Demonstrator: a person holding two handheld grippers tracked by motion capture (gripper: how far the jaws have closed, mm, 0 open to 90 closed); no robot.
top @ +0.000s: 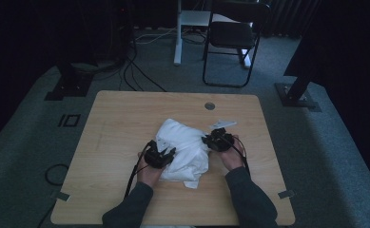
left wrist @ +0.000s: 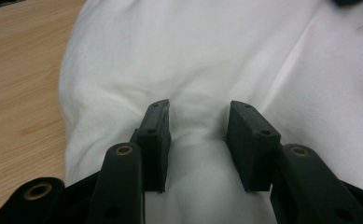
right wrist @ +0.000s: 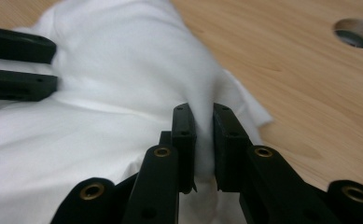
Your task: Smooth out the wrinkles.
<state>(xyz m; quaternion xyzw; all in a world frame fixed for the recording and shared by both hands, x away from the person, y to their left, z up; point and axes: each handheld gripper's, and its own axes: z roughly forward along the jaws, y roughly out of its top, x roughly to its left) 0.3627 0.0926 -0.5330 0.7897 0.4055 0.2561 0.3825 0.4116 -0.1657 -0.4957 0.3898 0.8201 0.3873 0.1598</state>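
We have a crumpled white cloth (top: 182, 151) lying a little toward our side of the middle of the wooden tabletop (top: 116, 118), bunched into a mound whose long axis runs from the far left down toward our near right in the high view; both claws sit at its flanks, the left claw (top: 166, 153) on its near-left edge and the right claw (top: 210, 140) on its right edge, so the cloth lies between them.

In the right gripper view the right claw (right wrist: 203, 135) is pinched narrow on a raised fold of the cloth (right wrist: 123, 70), the fabric running up between the pads, so we read it as gripping that edge; the tabletop's round cable hole (right wrist: 359, 33) lies well beyond it, off to the far right.

In the left gripper view the left claw (left wrist: 198, 135) stands partly open, jaws apart, resting on or just over the cloth (left wrist: 193, 56); a soft ridge of fabric rises between the pads, yet they do not visibly press it.

So the coming move, as we judge it, turns on the left side; the cloth lies straight ahead of and beneath that claw, and it need only close on the ridge to match the right-hand hold.
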